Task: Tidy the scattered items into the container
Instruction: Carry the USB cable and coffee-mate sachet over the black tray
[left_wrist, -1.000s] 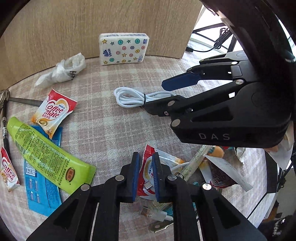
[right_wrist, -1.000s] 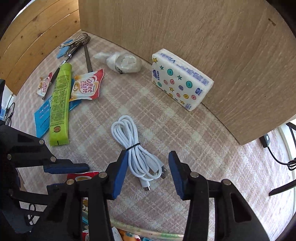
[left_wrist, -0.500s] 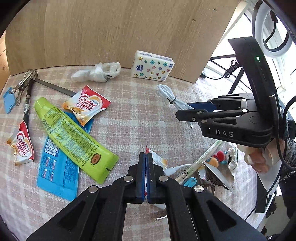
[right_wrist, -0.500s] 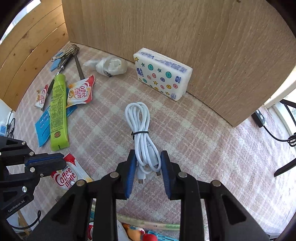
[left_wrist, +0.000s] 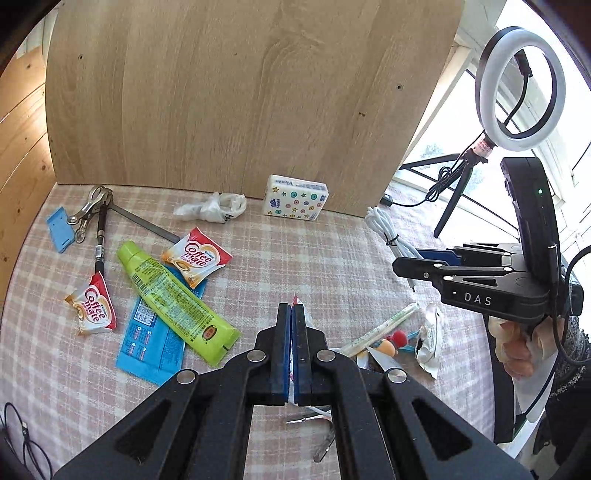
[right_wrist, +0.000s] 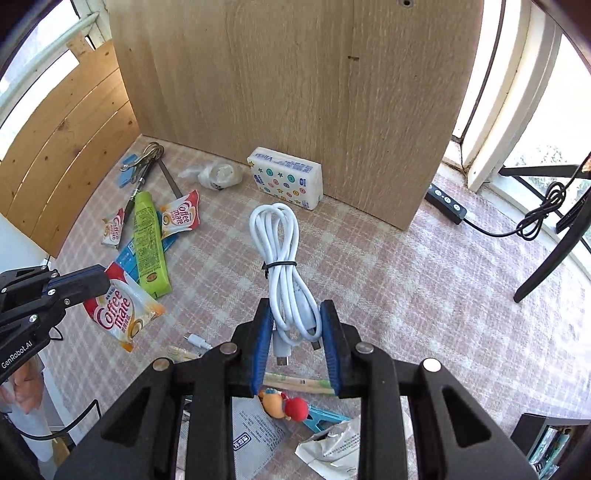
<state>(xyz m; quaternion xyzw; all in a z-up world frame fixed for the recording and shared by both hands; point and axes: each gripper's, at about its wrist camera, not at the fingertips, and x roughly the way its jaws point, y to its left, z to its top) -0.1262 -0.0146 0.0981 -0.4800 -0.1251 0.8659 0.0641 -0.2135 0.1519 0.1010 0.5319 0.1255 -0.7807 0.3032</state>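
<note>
The checked surface (left_wrist: 332, 258) is lying against a wooden backboard (left_wrist: 240, 92), which is stopping the loose things from sliding off the far edge. The tissue pack (right_wrist: 286, 177) is sitting right at that board, with a crumpled plastic bag (right_wrist: 218, 175) just beside it. The green tube (left_wrist: 177, 299) is lying across a blue packet (left_wrist: 151, 343), so it would have to be lifted first.

The right gripper (right_wrist: 295, 343) is holding the coiled white cable (right_wrist: 284, 266) near its plug end, fingers narrowed onto the strands so the tied loops are hanging together. The left gripper (left_wrist: 291, 343) is pinching a Coffee mate sachet (right_wrist: 122, 310) by one edge, fingers pressed flat together (thin foil needs that). No container is showing in either view.
</note>
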